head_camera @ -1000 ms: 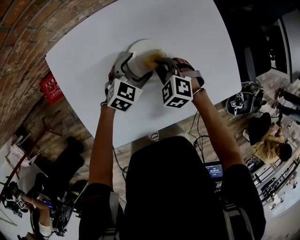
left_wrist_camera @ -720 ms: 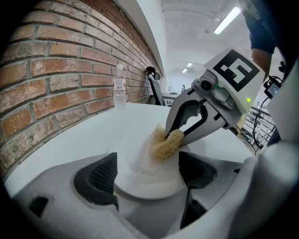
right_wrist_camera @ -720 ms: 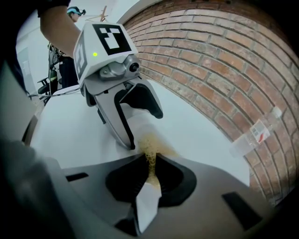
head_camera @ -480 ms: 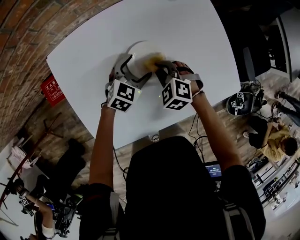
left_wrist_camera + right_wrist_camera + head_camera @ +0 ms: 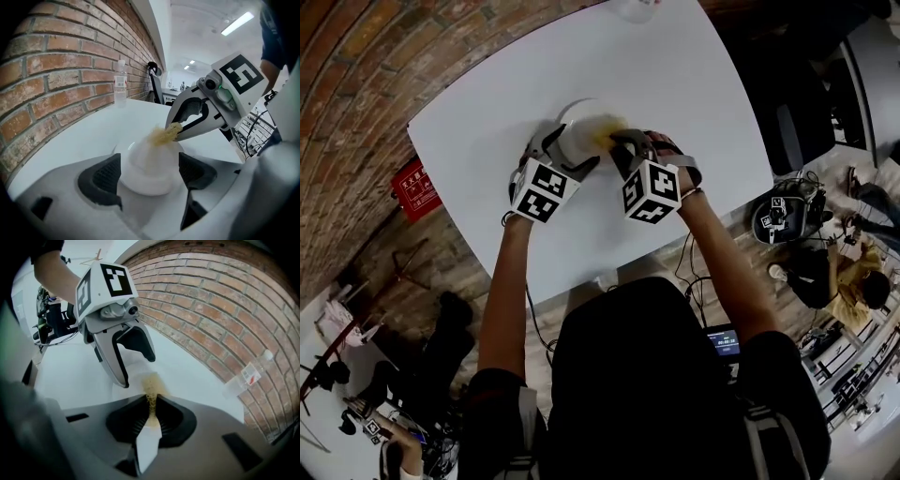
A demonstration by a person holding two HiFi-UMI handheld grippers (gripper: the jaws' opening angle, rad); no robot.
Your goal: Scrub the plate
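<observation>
A small white plate (image 5: 577,129) rests on the white table (image 5: 675,84). My left gripper (image 5: 560,142) is shut on it from the near left; in the left gripper view the plate (image 5: 149,165) sits between the dark pads (image 5: 107,176). My right gripper (image 5: 620,141) is shut on a yellow scrubber (image 5: 604,130), which is pressed on the plate's right part. In the right gripper view the scrubber (image 5: 151,397) sticks out of the shut jaws onto the plate (image 5: 133,378), beside the left gripper (image 5: 123,348). From the left gripper view, the right gripper (image 5: 183,123) holds the scrubber (image 5: 165,134) on the plate's top.
A clear water bottle (image 5: 120,84) stands at the table's far edge by the brick wall (image 5: 225,310); the bottle (image 5: 636,7) also shows at the top of the head view. The table's near edge (image 5: 609,267) lies just below the grippers. People and gear are on the floor around.
The head view has shifted, so the table sits lower in frame. Both grippers keep their holds, and the scrubber has slid only slightly over the plate.
</observation>
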